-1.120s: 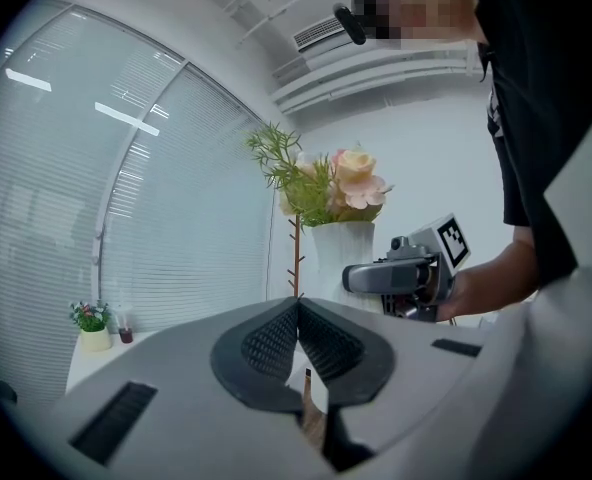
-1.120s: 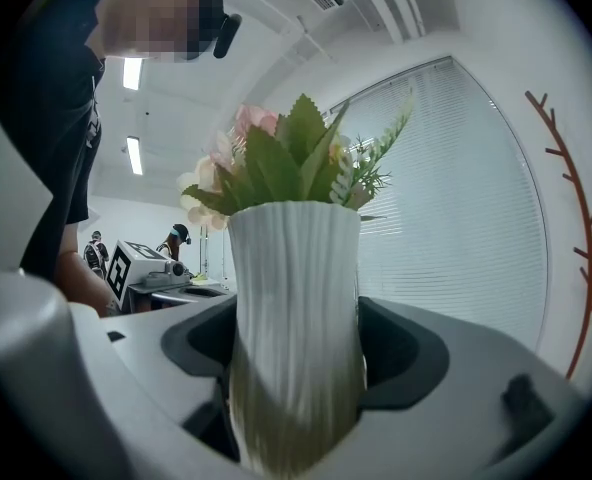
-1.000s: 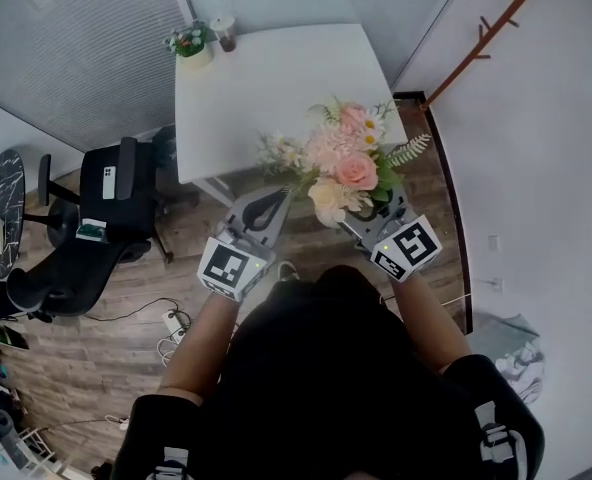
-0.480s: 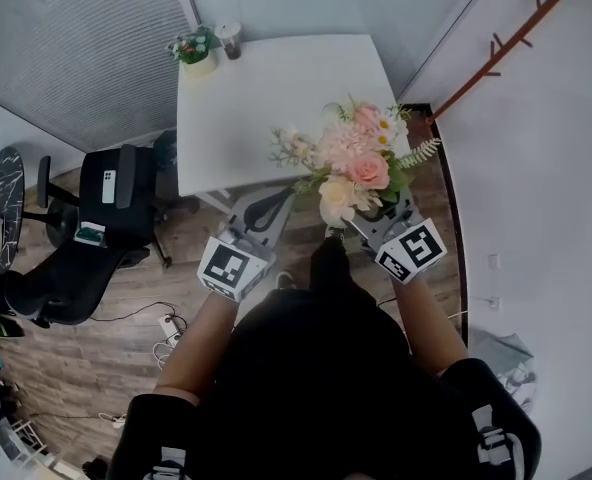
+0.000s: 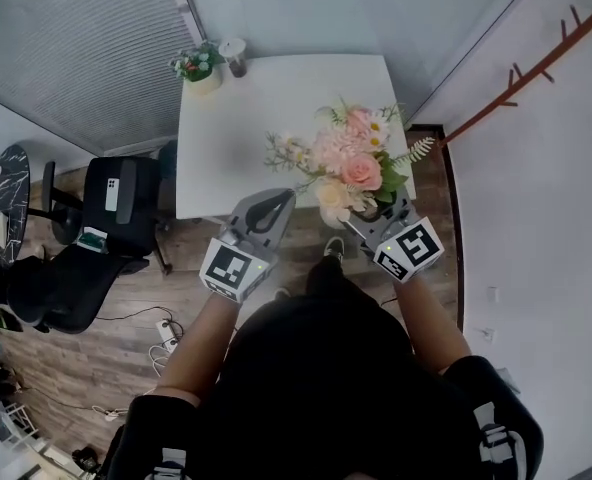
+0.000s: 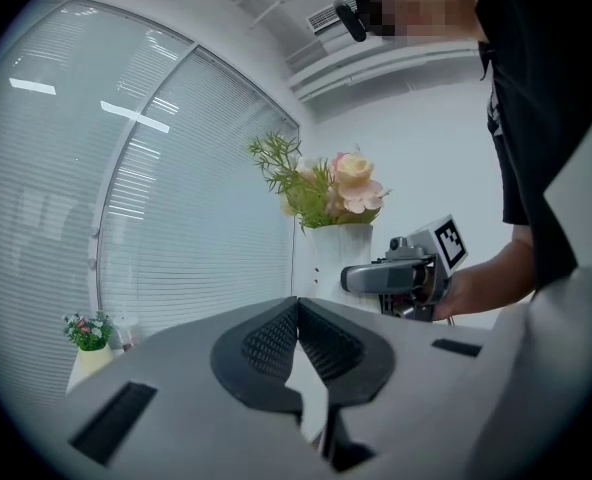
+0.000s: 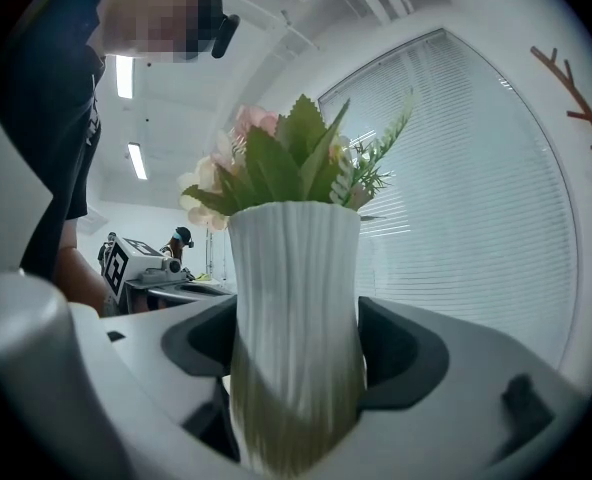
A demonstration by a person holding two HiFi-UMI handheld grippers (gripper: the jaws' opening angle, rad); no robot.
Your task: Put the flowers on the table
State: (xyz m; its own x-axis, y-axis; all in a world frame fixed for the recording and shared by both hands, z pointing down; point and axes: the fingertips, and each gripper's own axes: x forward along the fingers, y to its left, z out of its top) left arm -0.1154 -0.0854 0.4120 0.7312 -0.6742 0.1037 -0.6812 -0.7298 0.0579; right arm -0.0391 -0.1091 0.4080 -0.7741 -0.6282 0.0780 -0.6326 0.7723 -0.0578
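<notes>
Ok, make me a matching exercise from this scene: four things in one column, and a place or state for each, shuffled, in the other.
Column A
1. white ribbed vase of pink flowers
2. left gripper
3. small potted plant in a pale pot
4. black office chair

Column B
a. on the far left corner of the white table
b. jaws together, holding nothing
c. on the wooden floor, left of the table
d. clamped between the jaws of the right gripper

Pairs: 1-d, 2-b, 3-a, 4-c.
</notes>
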